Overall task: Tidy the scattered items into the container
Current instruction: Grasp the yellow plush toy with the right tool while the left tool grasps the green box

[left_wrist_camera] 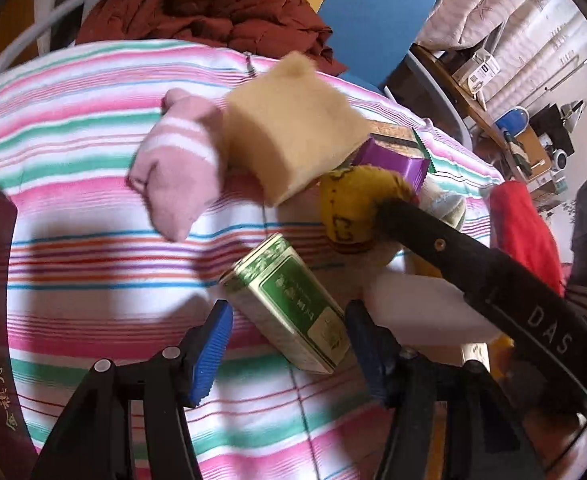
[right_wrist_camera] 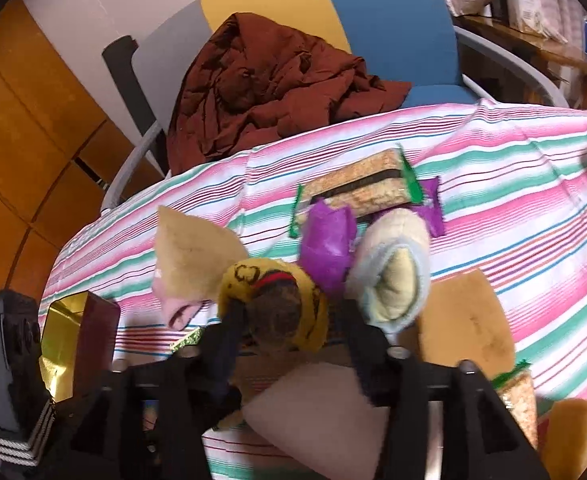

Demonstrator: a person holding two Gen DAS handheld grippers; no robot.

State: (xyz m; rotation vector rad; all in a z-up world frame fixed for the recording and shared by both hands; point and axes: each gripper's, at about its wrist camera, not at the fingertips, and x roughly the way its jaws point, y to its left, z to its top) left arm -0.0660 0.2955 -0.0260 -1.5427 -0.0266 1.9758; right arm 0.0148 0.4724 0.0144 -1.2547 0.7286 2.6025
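Observation:
My left gripper (left_wrist_camera: 287, 344) is open around the near end of a green tea tin (left_wrist_camera: 289, 304) lying on the striped cloth (left_wrist_camera: 73, 264). My right gripper (right_wrist_camera: 289, 320) is closed on a rolled yellow sock (right_wrist_camera: 277, 304), also seen in the left wrist view (left_wrist_camera: 353, 208). A pink striped sock (left_wrist_camera: 177, 172), a beige sponge block (left_wrist_camera: 293, 136), a purple packet (left_wrist_camera: 393, 160), a white block (left_wrist_camera: 425, 308) and a red cloth (left_wrist_camera: 525, 228) lie around. The dark red container (right_wrist_camera: 97, 324) with gold lining stands at the left.
A pale rolled sock (right_wrist_camera: 393, 272), a snack bar (right_wrist_camera: 361, 188), a brown sponge (right_wrist_camera: 465, 320) and another purple packet (right_wrist_camera: 329, 244) lie on the cloth. A brown jacket (right_wrist_camera: 273, 80) hangs on a blue chair (right_wrist_camera: 393, 24) behind the table.

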